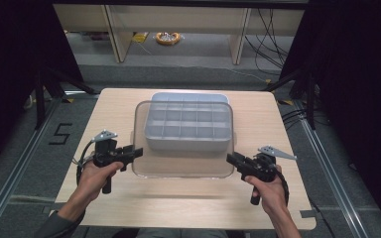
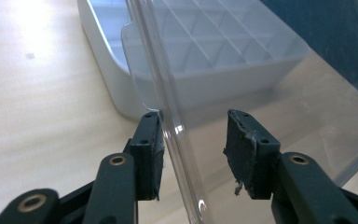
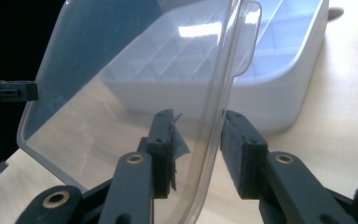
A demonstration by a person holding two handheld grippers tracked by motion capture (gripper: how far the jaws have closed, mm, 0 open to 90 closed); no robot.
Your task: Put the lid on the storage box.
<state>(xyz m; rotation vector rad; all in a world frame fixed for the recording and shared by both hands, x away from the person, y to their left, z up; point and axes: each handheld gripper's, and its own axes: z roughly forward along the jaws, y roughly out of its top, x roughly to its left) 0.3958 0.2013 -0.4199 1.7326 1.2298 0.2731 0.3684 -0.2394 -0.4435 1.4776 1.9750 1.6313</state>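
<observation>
A clear plastic lid [image 1: 183,169] hangs tilted over a pale grey tray [image 1: 186,143] divided into several compartments, which rests on the wooden table. My left gripper [image 1: 138,152] is shut on the lid's left rim. In the left gripper view the rim [image 2: 177,135] runs between the jaws of that gripper [image 2: 193,135], against the left pad, with the tray [image 2: 116,70] beyond. My right gripper [image 1: 230,158] is shut on the lid's right rim. The right gripper view has the lid [image 3: 121,93] between the pads of this gripper [image 3: 196,135], in front of the tray [image 3: 284,93].
The light wooden table [image 1: 278,198] has bare surface in front of and beside the tray. Beyond its far edge lie grey floor, the legs of a bench and a yellow coil [image 1: 167,37]. Dark curtains and stands flank both sides.
</observation>
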